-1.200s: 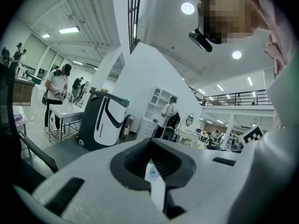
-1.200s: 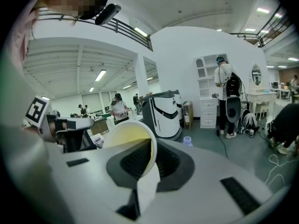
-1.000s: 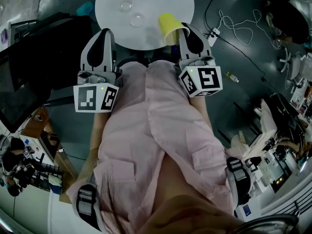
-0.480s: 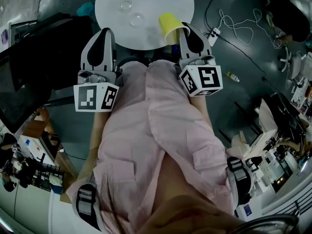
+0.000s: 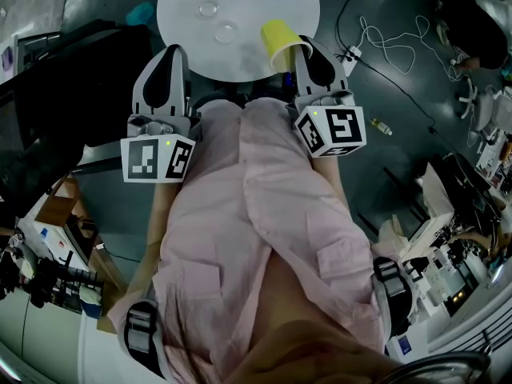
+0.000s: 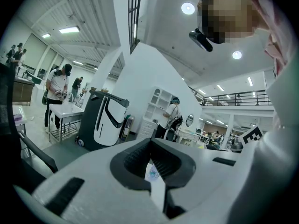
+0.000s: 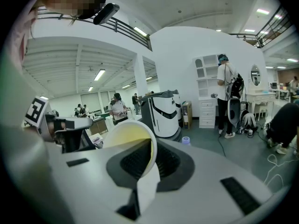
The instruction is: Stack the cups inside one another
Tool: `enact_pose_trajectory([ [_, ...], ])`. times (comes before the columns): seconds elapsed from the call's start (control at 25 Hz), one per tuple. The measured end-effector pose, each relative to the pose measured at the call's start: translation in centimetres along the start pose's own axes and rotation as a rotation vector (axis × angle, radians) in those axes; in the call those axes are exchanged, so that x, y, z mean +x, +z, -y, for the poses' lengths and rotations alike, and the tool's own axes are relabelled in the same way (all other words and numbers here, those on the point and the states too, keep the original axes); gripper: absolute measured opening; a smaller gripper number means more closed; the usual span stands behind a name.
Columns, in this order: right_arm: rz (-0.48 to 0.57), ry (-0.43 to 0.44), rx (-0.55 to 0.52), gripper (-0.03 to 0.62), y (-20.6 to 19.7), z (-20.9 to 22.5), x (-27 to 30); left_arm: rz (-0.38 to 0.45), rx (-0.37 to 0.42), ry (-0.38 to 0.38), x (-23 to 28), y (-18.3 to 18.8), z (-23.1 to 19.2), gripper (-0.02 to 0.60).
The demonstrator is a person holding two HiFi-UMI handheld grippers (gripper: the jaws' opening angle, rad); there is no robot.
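The person's pink shirt [image 5: 264,238] fills the middle of the head view. Beyond it stands a round white tabletop [image 5: 180,34].

Both hand-held grippers reach toward its near edge, well apart from each other. The left hand-held gripper [image 5: 170,58] is at the tabletop's left side. Its own view shows its jaws pressed together at the tips, with nothing gripped between them [image 6: 150,141]. The right hand-held gripper [image 5: 308,54] is at the tabletop's right side, and its jaws pinch the wall of the yellow cup [image 5: 278,42] at the rim, one jaw inside the mouth and one outside [image 7: 152,146].

The cup is tipped on its side over the tabletop's near right edge, mouth toward the person and base pointing away. It is plain, bright yellow outside, and paler inside with a thin light rim [image 7: 128,136]. Whether it touches the tabletop cannot be told.

Two small clear cups [image 5: 208,9] [image 5: 226,32] stand upright near the tabletop's middle, just beside each other and left of the yellow cup.
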State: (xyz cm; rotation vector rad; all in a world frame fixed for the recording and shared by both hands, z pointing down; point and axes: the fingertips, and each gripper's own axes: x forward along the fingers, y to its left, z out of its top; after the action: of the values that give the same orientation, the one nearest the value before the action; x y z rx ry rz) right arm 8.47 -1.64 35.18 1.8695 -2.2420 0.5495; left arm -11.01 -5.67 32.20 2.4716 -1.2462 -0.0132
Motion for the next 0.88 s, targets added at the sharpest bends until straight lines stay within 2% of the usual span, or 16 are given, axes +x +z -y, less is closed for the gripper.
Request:
enact_pose_trajectory([
  [0.88,-0.001,0.028,-0.006,0.038,0.43,-0.53,0.74,0.004,-0.007,0.016,-0.13,0.18,-0.52,0.015],
])
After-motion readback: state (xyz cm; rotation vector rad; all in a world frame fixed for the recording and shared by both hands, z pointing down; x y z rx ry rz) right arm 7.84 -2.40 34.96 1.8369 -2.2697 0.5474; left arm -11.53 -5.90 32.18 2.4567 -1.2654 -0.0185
